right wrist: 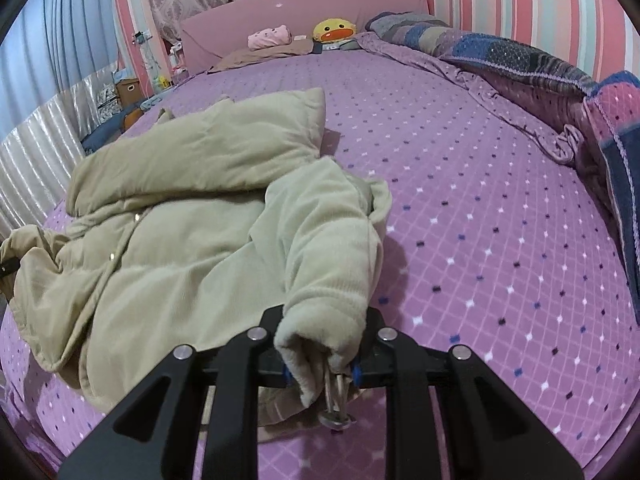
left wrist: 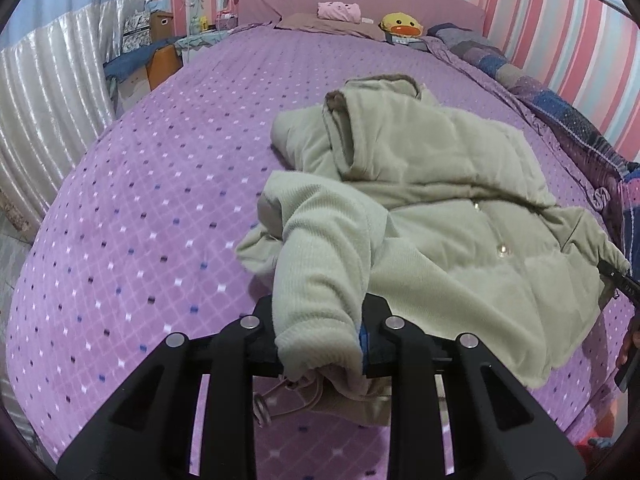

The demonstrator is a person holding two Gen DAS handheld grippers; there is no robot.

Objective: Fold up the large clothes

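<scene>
Left wrist view: a beige jacket point(left wrist: 432, 200) lies crumpled on a purple bed point(left wrist: 140, 220), wide bare cover stretching left toward a silver curtain point(left wrist: 44, 108) and up to the headboard point(left wrist: 360, 0), while a rumpled quilt point(left wrist: 560, 112) lines the right edge; the left gripper point(left wrist: 320, 344) has its jaws clamped on a sleeve cuff point(left wrist: 316, 320), which fills the narrow gap between them. Right wrist view: the jacket sprawls to the left near the bed's near edge, bare cover opens to the right up to the quilt point(right wrist: 540, 72), and the right gripper point(right wrist: 320, 356) pinches the other cuff point(right wrist: 320, 320), jaws closed on the fabric, a cord toggle point(right wrist: 336, 416) dangling beneath.
</scene>
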